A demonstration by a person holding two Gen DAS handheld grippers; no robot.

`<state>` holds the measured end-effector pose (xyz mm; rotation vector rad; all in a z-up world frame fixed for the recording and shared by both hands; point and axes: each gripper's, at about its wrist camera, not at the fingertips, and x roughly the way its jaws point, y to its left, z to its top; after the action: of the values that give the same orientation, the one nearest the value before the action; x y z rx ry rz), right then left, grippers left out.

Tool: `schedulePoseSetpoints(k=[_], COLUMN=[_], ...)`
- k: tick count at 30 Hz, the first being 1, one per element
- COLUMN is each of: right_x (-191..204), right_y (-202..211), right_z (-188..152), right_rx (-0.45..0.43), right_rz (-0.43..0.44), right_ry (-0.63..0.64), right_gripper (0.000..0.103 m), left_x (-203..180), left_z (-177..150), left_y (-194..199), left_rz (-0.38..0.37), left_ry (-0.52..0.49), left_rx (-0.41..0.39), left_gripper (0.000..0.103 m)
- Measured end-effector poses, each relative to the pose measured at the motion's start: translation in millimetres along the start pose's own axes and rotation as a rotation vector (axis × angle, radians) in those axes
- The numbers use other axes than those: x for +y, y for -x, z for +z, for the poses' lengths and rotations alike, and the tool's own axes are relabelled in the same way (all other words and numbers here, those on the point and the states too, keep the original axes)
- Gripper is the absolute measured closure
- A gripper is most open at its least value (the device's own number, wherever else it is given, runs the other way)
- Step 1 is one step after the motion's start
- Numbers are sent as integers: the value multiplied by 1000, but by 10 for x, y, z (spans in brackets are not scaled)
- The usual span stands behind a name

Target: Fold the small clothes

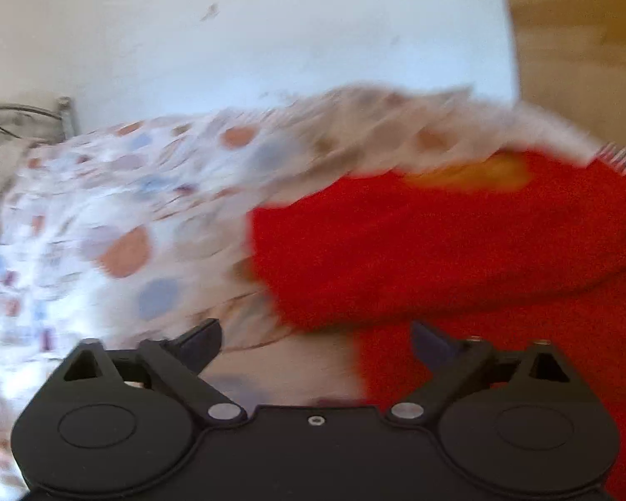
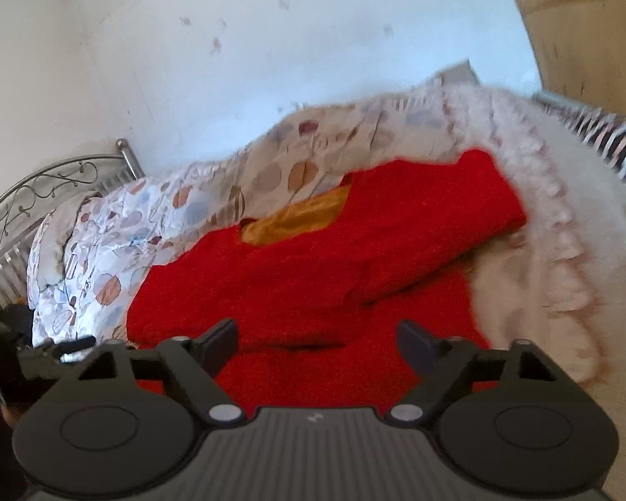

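Bedspread [image 2: 117, 225] beside red garment [image 2: 296, 284]

Motion blur smears the left wrist view, so the quilt's [image 1: 137, 217] print cannot be read, the red garment [image 1: 438, 250] is cut off at the right edge, and its lower part is hidden behind the left claw [image 1: 317, 344].

Right gripper [image 2: 315, 344] at six o'clock, jaws apart and empty over the red garment [image 2: 313, 275]; spotted bedsheet [image 2: 104, 246] at nine, metal headboard [image 2: 41, 192] beyond
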<state>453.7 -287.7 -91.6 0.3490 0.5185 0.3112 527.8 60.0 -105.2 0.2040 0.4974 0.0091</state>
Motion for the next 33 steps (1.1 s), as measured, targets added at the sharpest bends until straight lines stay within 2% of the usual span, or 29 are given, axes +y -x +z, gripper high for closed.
schedulePoseSetpoints(k=[2,3,4,6,7,8,10,17,20,22,25,26,28,29,30,31,33], right_x=[-23,-59,-91,-130,-124,-118,-65,105,177,235,361,412,443,445,449,437,396], right_y=[-236,-353,-465,-605,-644,-657,-581,-192,-125,-87,-43,-31,-13,-9,-4,-9,-39], right_z=[43,59,80,100,121,131,198,553,754,874,995,1013,996,969,929,864,719], right_rx=[57,80,99,111,110,102,46,-130,-178,-204,-236,-245,-250,-244,-236,-221,-176], right_rz=[-11,-6,6,9,3,5,38,120,158,180,216,221,220,213,203,190,172], right_ry=[-72,-124,-171,-224,-226,-219,-195,-149,-148,-133,-104,-88,-66,-52,-41,-33,-37], right_gripper=[28,30,37,64,86,91,93,94,94,94,94,94,94,94,94,94,94], left_x=[87,132,168,200,196,188,135,110,75,-7,-111,-109,-53,-19,12,41,106], left_z=[-3,4,13,31,28,38,75,203,179,146,151,160,204,227,246,259,273], left_y=[-177,-249,-271,-311,-319,-347,-401,-419,-377,-363,-418,-434,-428,-410,-387,-357,-322], left_rz=[31,24,14,5,8,13,21,111,79,55,91,104,124,130,141,152,160], left_ry=[-3,8,20,26,22,16,5,40,52,23,-16,-11,28,43,48,42,38], left_rx=[42,46,36,21,11,1,-19,-81,-92,-94,-90,-94,-117,-130,-145,-163,-173], left_gripper=[20,21,21,21,21,22,28,29,29,29,30,33,59,66,81,89,91])
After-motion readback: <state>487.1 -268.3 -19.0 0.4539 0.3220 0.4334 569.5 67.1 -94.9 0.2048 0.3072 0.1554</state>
